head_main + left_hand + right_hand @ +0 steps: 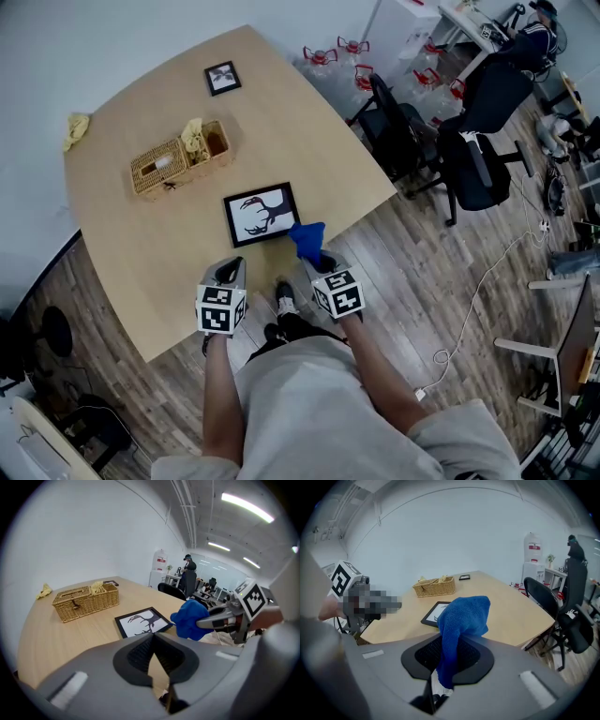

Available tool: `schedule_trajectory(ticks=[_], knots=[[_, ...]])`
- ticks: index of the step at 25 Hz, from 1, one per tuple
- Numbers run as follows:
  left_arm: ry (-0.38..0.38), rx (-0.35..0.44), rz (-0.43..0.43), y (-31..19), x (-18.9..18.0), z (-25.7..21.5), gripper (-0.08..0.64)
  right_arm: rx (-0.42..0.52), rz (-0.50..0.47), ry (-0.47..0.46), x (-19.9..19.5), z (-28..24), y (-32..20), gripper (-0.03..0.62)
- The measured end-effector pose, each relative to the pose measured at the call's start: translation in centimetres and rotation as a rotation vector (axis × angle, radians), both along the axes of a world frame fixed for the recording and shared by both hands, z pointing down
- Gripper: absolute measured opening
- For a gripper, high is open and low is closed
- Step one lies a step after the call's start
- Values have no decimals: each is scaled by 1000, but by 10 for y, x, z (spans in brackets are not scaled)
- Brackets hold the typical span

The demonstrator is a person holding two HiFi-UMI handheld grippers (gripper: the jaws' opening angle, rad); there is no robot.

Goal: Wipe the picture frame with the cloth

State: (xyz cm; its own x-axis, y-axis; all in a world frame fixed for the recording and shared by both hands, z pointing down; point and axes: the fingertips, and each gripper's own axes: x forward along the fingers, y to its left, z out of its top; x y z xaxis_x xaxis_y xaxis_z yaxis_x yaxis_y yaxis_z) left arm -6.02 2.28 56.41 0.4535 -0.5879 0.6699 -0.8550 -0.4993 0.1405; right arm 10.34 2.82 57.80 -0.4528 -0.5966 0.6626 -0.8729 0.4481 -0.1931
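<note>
A black picture frame (261, 214) holding a dark antler print lies flat near the front edge of the wooden table (122, 234). It also shows in the left gripper view as frame (140, 623) and in the right gripper view as frame (435, 613). My right gripper (316, 262) is shut on a blue cloth (307, 238), which sticks up from the jaws just right of the frame's near corner. The cloth (463, 617) fills the right gripper (449, 656). My left gripper (231, 267) hovers short of the frame's near edge. The left gripper (152, 638) is shut and holds nothing.
A wicker basket (180, 157) stands behind the frame, with a small black frame (222, 78) at the far edge and a yellow rag (77, 127) at the far left. Black office chairs (478, 159) stand right of the table. My legs are at the table's front edge.
</note>
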Motion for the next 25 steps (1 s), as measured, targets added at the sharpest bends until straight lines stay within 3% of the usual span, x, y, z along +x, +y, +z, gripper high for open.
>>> schedule_trajectory(ticks=[11,25], knots=[[17,32,-14,34,-2,-12,52,34,8,-8,1,-13,32,48],[82,74,-15,41,-1,-25,52,65,28,-27,3,-22,41,48]])
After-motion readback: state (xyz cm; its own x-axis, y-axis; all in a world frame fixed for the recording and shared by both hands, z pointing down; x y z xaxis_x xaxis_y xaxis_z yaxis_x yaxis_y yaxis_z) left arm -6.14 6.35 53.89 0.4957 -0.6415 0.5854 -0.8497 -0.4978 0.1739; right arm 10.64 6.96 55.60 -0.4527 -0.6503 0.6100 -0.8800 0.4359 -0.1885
